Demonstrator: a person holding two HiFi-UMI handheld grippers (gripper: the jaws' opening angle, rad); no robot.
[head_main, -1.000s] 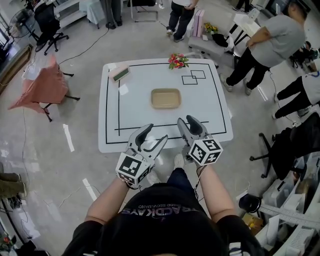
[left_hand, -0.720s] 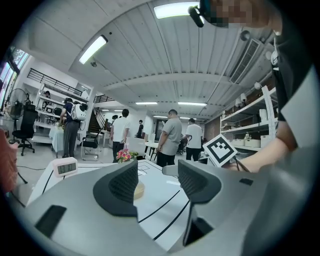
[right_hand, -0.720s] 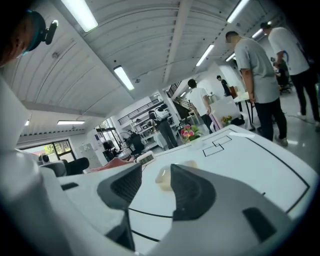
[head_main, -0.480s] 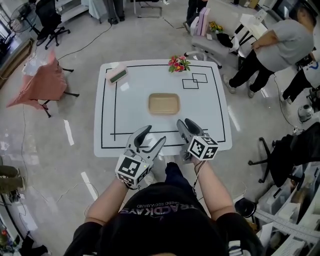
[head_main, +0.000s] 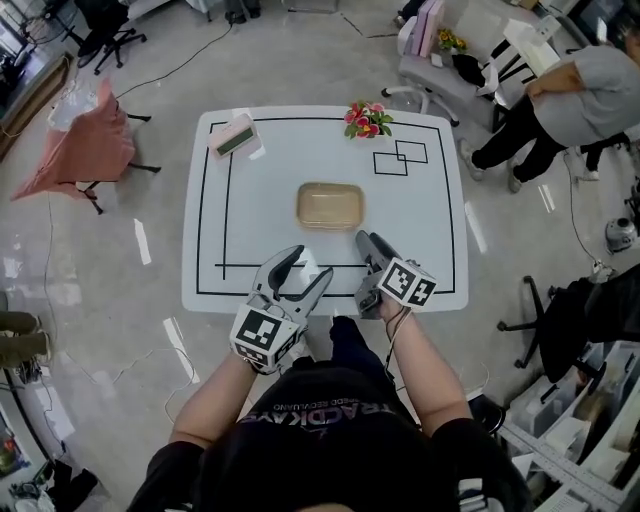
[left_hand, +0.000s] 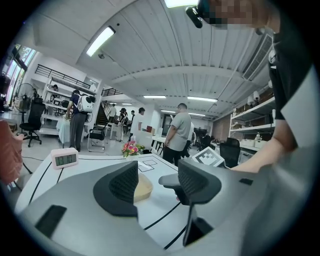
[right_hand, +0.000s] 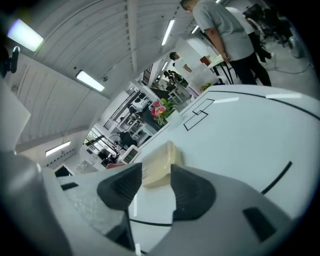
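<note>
The left gripper (head_main: 305, 268) and right gripper (head_main: 371, 262) are hovering over the counter's (head_main: 430, 230) near edge, fingers parted and empty. Both are pointing at the tan tray (head_main: 329, 205), which is lying mid-counter, apart from them.

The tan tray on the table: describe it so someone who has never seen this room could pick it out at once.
Find the white table with black lines marked on it, standing in the open floor. The tray lies near its centre, alone. It is the only tan, shallow, round-cornered rectangle there; the clock and the flowers sit along the far edge.
</note>
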